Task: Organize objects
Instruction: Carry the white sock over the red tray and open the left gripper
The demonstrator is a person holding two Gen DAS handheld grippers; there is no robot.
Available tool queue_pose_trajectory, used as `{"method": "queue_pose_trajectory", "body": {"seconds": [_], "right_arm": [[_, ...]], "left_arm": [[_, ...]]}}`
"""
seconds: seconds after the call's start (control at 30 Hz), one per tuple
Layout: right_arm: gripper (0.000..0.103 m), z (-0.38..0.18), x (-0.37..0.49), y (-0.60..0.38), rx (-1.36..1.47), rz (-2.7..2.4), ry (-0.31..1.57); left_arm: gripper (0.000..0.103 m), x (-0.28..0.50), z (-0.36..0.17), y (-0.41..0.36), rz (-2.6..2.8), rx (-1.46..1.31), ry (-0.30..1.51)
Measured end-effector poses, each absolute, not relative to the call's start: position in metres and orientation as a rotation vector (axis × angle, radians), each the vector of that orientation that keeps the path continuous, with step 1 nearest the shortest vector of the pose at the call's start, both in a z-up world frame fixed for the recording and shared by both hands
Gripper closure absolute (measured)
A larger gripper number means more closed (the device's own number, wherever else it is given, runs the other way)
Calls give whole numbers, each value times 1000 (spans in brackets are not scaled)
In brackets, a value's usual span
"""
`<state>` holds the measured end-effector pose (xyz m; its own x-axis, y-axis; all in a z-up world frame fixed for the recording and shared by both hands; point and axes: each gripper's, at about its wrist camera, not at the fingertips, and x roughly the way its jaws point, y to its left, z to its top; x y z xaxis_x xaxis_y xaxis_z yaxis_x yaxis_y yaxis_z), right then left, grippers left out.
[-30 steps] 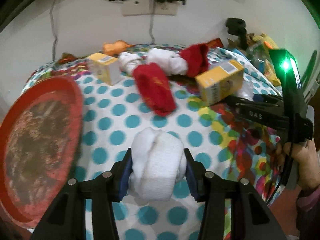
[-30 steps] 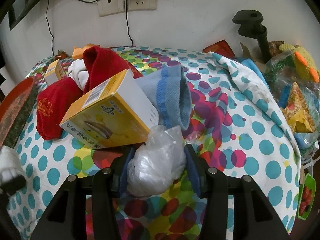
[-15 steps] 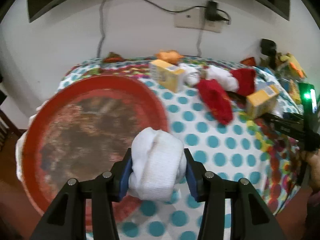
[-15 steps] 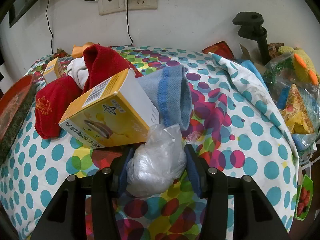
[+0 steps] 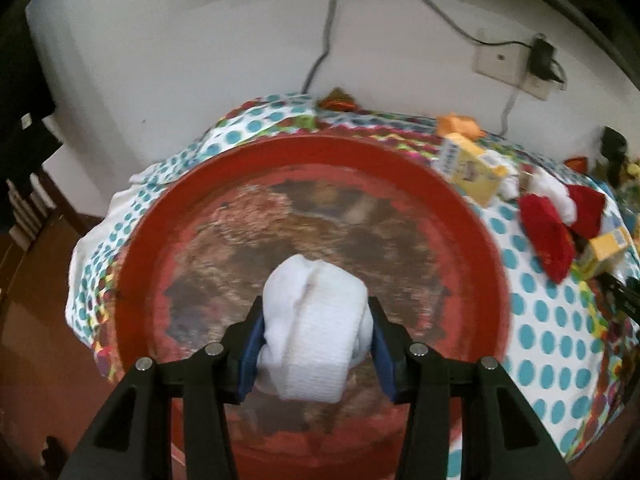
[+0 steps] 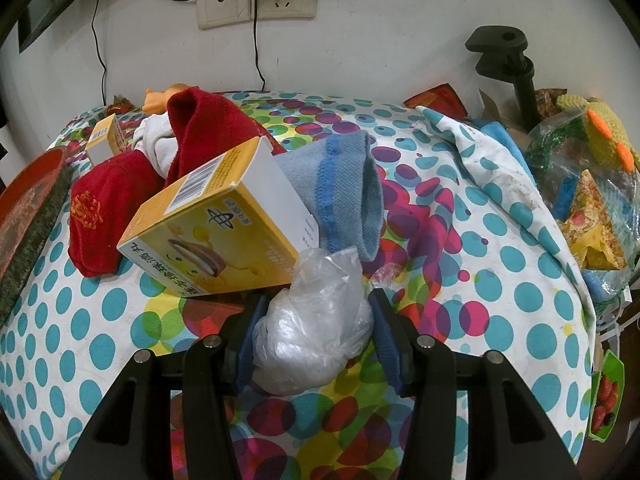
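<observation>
Wall socket [image 6: 256,4], black clamp [image 6: 505,54], spotted tablecloth [image 6: 500,320]

The red tray [image 5: 472,248] is motion-blurred, its near rim hidden behind the rolled white sock [image 5: 316,328].

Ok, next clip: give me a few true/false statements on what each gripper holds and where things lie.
1. The left gripper grips a white sock. True.
2. That sock is over the red tray. True.
3. The right gripper is empty. False: it grips a plastic bag.
4. The yellow box lies on the tray. False: it lies on the dotted cloth, beside the blue sock.
</observation>
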<state>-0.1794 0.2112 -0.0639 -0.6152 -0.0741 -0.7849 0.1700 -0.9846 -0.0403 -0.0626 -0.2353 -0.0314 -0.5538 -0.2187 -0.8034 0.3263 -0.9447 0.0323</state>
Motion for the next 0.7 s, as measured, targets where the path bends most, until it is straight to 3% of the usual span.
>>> {"method": "queue_pose_trajectory", "body": {"seconds": [0.7], "right_arm": [[55, -63, -179, 211, 1306, -2701, 169]], "left_arm": [[55, -73, -61, -303, -2366, 1323, 185]]}}
